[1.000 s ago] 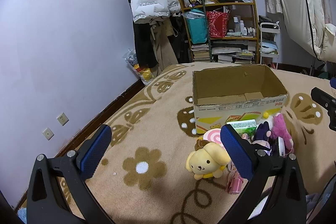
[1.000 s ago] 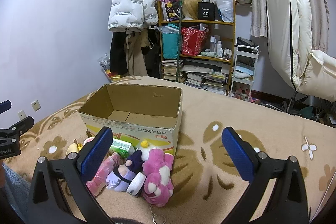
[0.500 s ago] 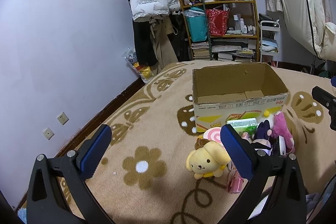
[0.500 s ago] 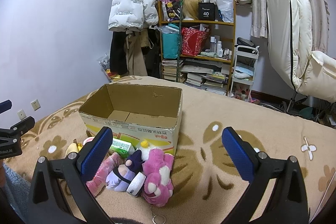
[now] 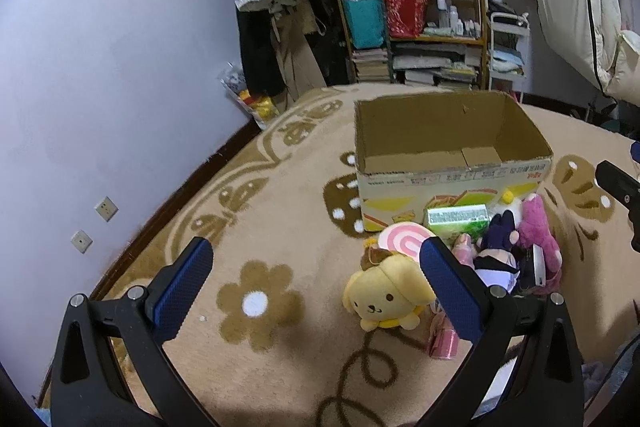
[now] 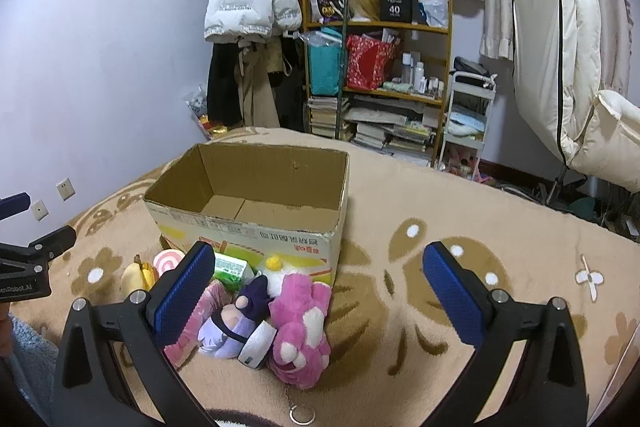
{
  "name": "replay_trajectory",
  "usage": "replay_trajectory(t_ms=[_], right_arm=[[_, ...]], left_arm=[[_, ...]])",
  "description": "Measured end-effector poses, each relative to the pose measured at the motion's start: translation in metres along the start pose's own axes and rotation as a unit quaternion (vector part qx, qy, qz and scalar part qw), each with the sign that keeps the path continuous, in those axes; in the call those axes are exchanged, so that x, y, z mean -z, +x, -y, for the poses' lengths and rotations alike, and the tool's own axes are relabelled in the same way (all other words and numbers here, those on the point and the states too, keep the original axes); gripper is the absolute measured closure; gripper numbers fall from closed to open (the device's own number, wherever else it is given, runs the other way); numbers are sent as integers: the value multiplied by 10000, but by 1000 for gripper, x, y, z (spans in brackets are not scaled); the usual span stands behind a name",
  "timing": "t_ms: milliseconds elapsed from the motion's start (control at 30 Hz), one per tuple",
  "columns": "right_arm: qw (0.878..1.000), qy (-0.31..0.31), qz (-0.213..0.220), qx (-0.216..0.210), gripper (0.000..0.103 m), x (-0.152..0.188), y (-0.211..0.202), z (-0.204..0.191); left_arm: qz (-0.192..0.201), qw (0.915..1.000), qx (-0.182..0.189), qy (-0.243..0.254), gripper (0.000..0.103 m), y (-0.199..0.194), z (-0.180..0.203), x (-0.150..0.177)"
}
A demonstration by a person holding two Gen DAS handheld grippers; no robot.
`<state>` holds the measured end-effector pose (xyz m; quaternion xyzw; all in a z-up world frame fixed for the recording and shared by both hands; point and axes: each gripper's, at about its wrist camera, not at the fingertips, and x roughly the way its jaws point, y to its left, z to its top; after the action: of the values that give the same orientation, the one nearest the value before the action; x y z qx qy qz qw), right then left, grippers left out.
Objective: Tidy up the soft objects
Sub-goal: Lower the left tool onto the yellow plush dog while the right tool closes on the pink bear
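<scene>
Near the cardboard box (image 6: 256,203) lie a yellow dog plush (image 5: 384,297) and pink plush (image 6: 300,327). Left gripper (image 5: 316,279) and right gripper (image 6: 318,291) fingers spread wide, holding nothing

— What is the box (image 6: 256,223) made of?
— Matt brown cardboard, with a printed paper face outside.
— And the blanket (image 5: 280,211) under it?
— Fuzzy, napped cloth. The yellow dog (image 5: 386,297) and pink bear (image 6: 302,327) are soft plush.
— The green pack (image 5: 458,217)?
— Glossy plastic film.
— The finger pads (image 6: 184,293)?
— Blue, finely ribbed rubber on matt black plastic, with small shiny metal screws.
</scene>
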<state>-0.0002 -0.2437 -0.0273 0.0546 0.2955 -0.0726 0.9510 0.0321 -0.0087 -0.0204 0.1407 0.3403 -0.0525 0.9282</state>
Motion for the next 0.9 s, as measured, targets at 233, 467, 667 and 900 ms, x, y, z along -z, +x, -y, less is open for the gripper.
replay_trajectory(t_ms=[233,467,667,900], right_arm=[[9990,231,-354,-122,0,1,24,3],[9965,224,-769,-238,0,2,53,1],[9916,337,-1219,-272,0,12,78,4],[9850,441,-1640,-315,0,25,103,7]], left_arm=[[-433,9983,396,63,1,31,13,-8],[-840,9951,523,-65,1,63,17,-10],[-1095,9924,566,39,1,82,21,-8],[-1422,9871,717,179,1,103,30,-2]])
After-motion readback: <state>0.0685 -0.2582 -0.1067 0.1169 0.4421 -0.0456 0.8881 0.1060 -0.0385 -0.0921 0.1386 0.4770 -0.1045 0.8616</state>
